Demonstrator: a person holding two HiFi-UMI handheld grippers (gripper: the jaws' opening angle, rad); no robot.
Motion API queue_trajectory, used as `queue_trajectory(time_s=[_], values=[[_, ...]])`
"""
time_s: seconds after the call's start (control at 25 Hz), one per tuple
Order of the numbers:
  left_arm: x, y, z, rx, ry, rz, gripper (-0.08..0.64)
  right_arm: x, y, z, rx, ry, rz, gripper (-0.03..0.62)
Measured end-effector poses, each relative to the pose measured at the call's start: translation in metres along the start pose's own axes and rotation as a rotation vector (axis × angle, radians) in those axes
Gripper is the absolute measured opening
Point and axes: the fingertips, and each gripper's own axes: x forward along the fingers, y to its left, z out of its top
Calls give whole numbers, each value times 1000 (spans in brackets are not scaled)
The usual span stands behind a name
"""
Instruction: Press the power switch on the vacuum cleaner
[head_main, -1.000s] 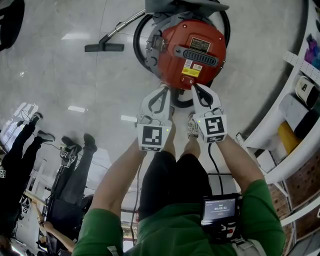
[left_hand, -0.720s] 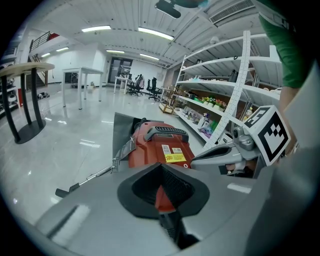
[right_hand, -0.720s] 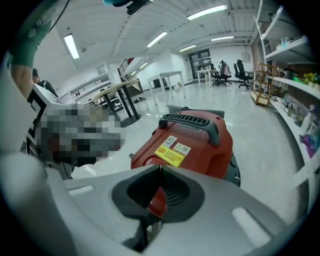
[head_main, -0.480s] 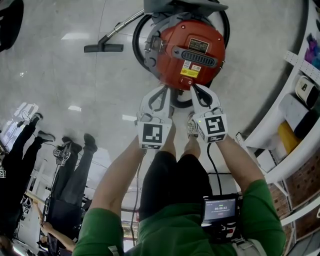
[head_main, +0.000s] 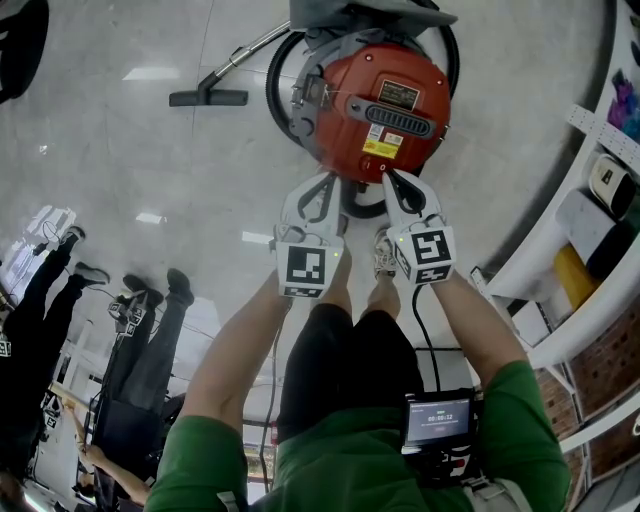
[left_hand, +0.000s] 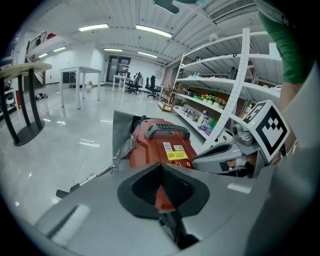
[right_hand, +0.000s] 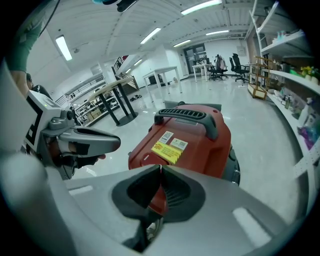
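A red canister vacuum cleaner (head_main: 382, 100) stands on the glossy floor at the top middle of the head view, with a black handle (head_main: 400, 114) and a yellow label on its lid. Its small red switch (right_hand: 145, 157) sits at the near edge of the lid, below the label. My right gripper (head_main: 388, 178) is shut, its tip just short of that near edge. My left gripper (head_main: 324, 182) is also shut and hangs beside it, off the vacuum's left flank. In both gripper views, the left gripper (left_hand: 161, 167) and the right gripper (right_hand: 161, 169) each point at the red body with their jaws closed.
The vacuum's hose and floor nozzle (head_main: 208, 96) lie to the left. White shelving (head_main: 590, 230) with goods lines the right side. Other people's legs (head_main: 150, 330) stand at the left. A black round table (left_hand: 27, 100) stands further off.
Nothing has visibly moved apart from a slight sway of the head view; both grippers stay shut near the vacuum's front edge.
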Motion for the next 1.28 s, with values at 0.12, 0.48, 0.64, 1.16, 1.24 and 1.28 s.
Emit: queue_trajectory(time_s=[0.12, 0.48, 0.64, 1.16, 1.24, 1.28], values=[[0, 1, 1, 1, 0, 1, 8, 0, -1, 0, 4, 7, -1, 5], [-9, 4, 8, 22, -3, 6, 8, 2, -1, -1, 26, 50, 8, 6], [-20, 3, 15, 36, -4, 13, 8, -8, -1, -3, 29, 95, 26, 9], [-81, -7, 74, 47, -74, 77, 8, -99, -4, 62, -8, -4, 16, 11], [-97, -9, 83, 41, -89, 92, 8, -120, 2, 74, -16, -26, 22, 11], [-105, -11, 89, 40, -97, 98, 8, -131, 5, 80, -15, -36, 24, 11]])
